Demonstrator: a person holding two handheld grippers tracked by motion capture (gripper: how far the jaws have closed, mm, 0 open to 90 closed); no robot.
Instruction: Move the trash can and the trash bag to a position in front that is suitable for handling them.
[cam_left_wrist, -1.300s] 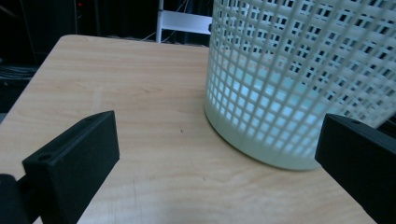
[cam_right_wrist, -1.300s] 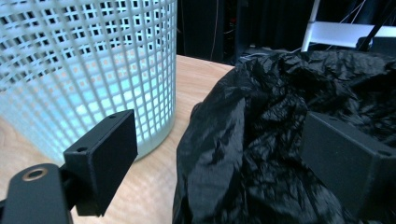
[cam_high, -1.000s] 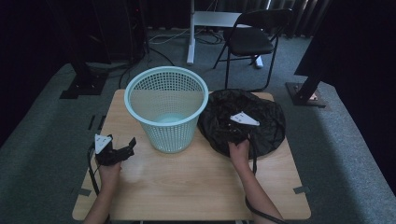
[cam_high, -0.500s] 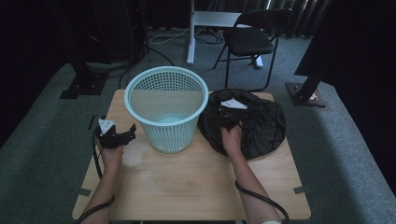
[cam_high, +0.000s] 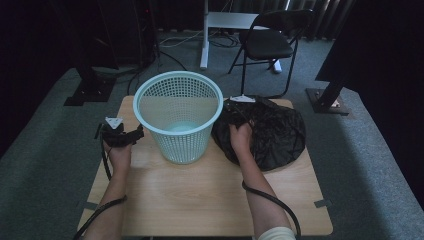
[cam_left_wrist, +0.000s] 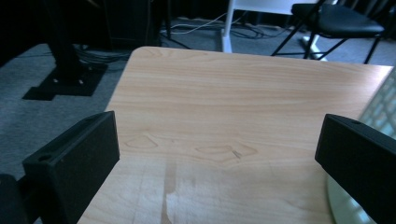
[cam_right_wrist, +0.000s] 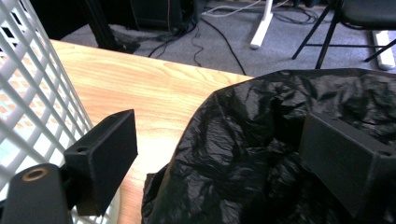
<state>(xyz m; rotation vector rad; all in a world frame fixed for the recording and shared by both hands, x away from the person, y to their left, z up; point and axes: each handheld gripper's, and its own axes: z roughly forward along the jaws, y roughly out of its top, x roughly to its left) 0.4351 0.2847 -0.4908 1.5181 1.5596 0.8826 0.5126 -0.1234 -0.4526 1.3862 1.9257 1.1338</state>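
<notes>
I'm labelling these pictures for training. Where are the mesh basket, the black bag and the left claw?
mesh basket (cam_high: 178, 131): high view, on its front mesh wall.
black bag (cam_right_wrist: 261, 154): right gripper view, on its crinkled top surface.
left claw (cam_high: 131, 135): high view, midway between its fingertips.

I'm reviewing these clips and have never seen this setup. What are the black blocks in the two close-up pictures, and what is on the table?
A person at a wooden table holds a hand tool with a two-jaw claw in each hand. The high view looks down from above. Each close-up comes from a camera riding on one tool, and the black blocks are that claw's jaws. The left claw is open over bare wood beside the pale green mesh basket. The right claw is open over the crumpled black plastic bag; one jaw looks to rest on it. Nothing is gripped.
</notes>
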